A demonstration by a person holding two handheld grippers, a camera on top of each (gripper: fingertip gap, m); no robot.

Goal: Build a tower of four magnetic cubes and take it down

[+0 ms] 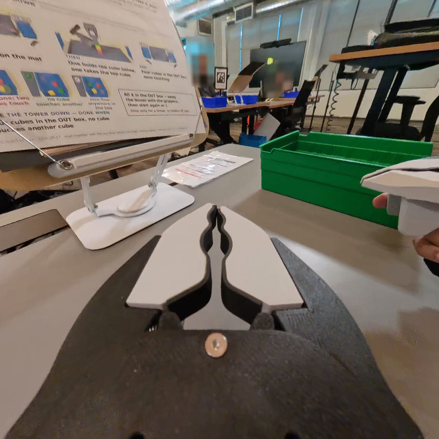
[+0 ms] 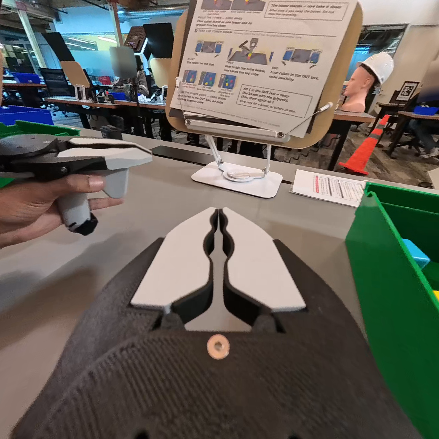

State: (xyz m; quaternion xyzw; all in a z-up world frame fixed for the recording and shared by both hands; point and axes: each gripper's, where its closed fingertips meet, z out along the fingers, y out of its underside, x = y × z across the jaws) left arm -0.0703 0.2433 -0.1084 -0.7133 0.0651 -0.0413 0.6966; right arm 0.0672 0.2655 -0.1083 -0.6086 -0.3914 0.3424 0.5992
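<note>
Left tool (image 1: 216, 210): tips together, empty, above bare bench (image 1: 297, 237); green bin (image 1: 332, 180) upper right. Right tool (image 2: 218, 211): tips together, empty; cube bin (image 2: 380, 273) at right edge, nearest it.

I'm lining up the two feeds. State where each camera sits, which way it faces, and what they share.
Left wrist view: on the left gripper, shut, facing across the table toward the stand and green bin; right gripper at right.
Right wrist view: on the right gripper, shut, facing the stand; left gripper and hand at left.
Shared: stand, table, both grippers.
</note>
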